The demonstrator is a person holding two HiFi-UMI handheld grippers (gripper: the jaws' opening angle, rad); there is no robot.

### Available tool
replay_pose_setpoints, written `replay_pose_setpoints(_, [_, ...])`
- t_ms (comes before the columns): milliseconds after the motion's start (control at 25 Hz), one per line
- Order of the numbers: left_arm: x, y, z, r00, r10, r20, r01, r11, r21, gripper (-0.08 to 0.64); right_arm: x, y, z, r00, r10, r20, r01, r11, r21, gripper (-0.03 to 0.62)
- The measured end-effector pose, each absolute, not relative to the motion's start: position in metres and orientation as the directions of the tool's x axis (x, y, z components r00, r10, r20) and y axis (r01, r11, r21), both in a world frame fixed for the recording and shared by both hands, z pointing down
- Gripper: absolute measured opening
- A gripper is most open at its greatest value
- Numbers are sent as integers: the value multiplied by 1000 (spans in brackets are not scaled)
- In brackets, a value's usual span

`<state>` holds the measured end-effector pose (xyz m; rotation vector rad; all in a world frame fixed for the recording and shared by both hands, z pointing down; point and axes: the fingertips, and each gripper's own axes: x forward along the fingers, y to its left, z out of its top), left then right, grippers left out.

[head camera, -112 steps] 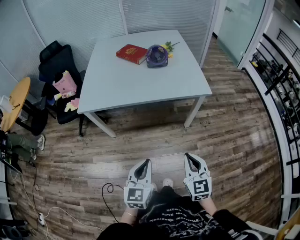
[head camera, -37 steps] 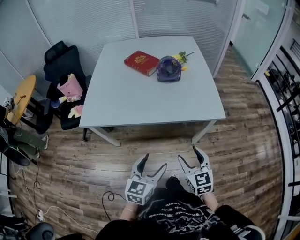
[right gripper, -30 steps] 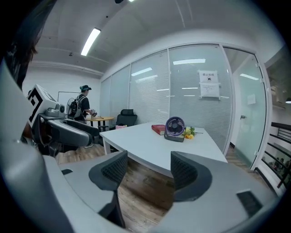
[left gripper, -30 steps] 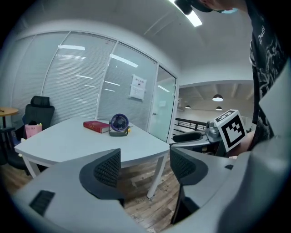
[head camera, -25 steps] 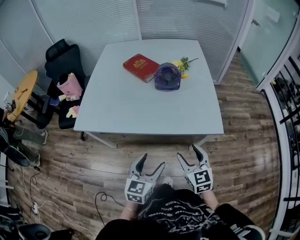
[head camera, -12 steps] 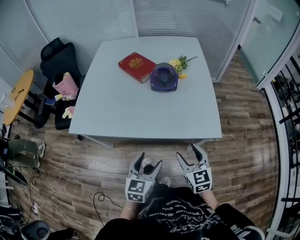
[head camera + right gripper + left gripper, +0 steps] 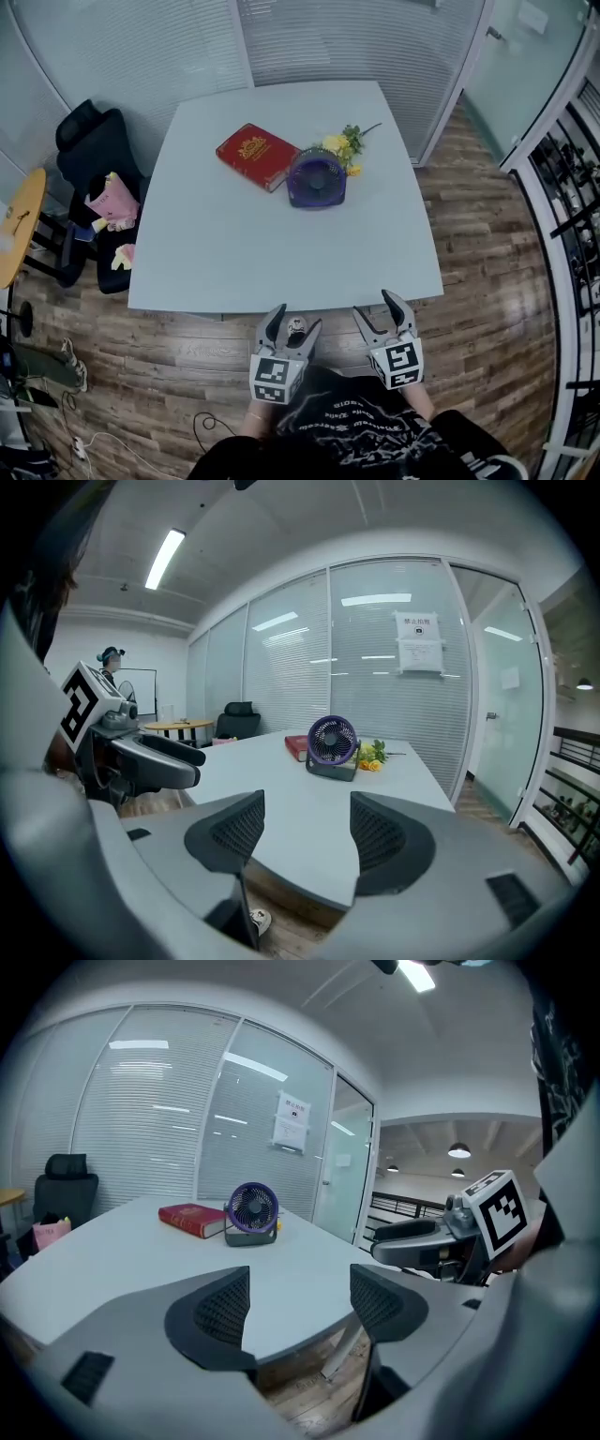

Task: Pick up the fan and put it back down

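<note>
A small purple fan (image 7: 316, 178) stands upright on the pale grey table (image 7: 244, 253), toward its far side; it also shows as the fan (image 7: 251, 1213) and the fan (image 7: 332, 745) in the gripper views. My left gripper (image 7: 292, 324) and right gripper (image 7: 382, 309) hover side by side at the table's near edge, well short of the fan. Both are open with nothing between their jaws.
A red book (image 7: 255, 155) lies left of the fan, and yellow flowers (image 7: 343, 144) lie behind it. A black chair (image 7: 80, 159) with pink items stands left of the table. Slatted glass walls (image 7: 309, 37) run behind, and a railing (image 7: 572, 216) at right.
The table has drawn nearer in the head view; both grippers, which were over the wooden floor, now reach its near edge. The fan, book and flowers have not moved on the table.
</note>
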<state>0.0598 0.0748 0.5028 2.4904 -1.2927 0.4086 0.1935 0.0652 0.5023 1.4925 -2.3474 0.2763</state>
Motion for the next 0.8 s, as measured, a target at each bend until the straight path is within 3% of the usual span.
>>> replay_pose_setpoints(800, [14, -107, 507, 573, -715, 402, -803, -588, 98, 362, 162, -86, 507, -255, -860, 441, -948, 312, 59, 259])
